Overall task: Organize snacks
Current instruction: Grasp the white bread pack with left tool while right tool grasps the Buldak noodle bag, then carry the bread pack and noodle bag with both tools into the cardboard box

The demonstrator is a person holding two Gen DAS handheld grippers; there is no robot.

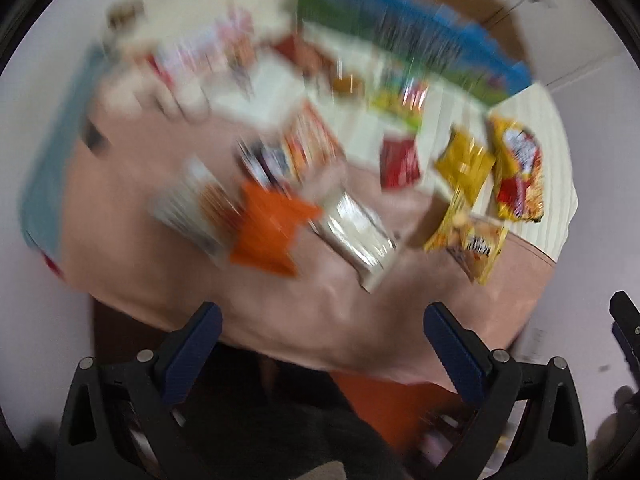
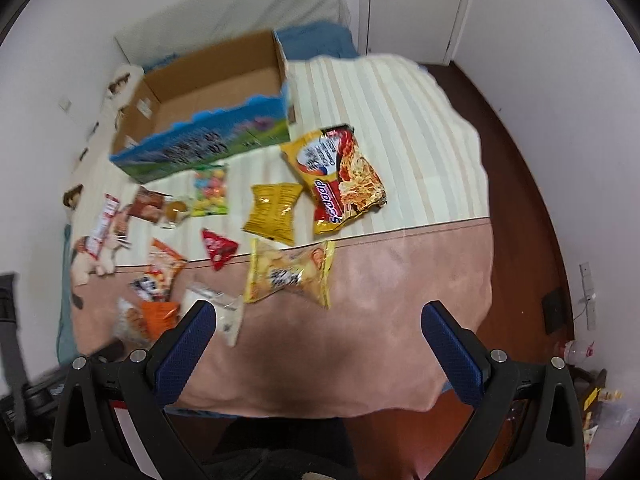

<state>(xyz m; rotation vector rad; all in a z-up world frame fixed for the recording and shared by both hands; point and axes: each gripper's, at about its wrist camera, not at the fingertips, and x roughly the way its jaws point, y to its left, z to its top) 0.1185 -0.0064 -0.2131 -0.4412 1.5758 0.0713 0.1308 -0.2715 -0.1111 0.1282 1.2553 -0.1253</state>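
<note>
Several snack packets lie scattered on a bed with a pink and striped cover (image 2: 400, 272). An open cardboard box (image 2: 208, 120) with a blue and green printed side stands at the back. In the right wrist view I see a Sedaap noodle pack (image 2: 340, 176), a yellow chip bag (image 2: 274, 212), a yellow wrapped packet (image 2: 290, 272), a red triangle packet (image 2: 218, 248) and a candy bag (image 2: 210, 190). My right gripper (image 2: 318, 324) is open and empty above the pink cover. The left wrist view is blurred; an orange packet (image 1: 272, 228) and a clear packet (image 1: 356, 232) lie ahead. My left gripper (image 1: 322, 326) is open and empty.
A plush cat toy (image 2: 104, 248) lies at the bed's left side. Dark wooden floor (image 2: 520, 208) runs along the right of the bed, with a white door (image 2: 412, 4) behind. Clutter sits on the floor at the lower right (image 2: 592, 392).
</note>
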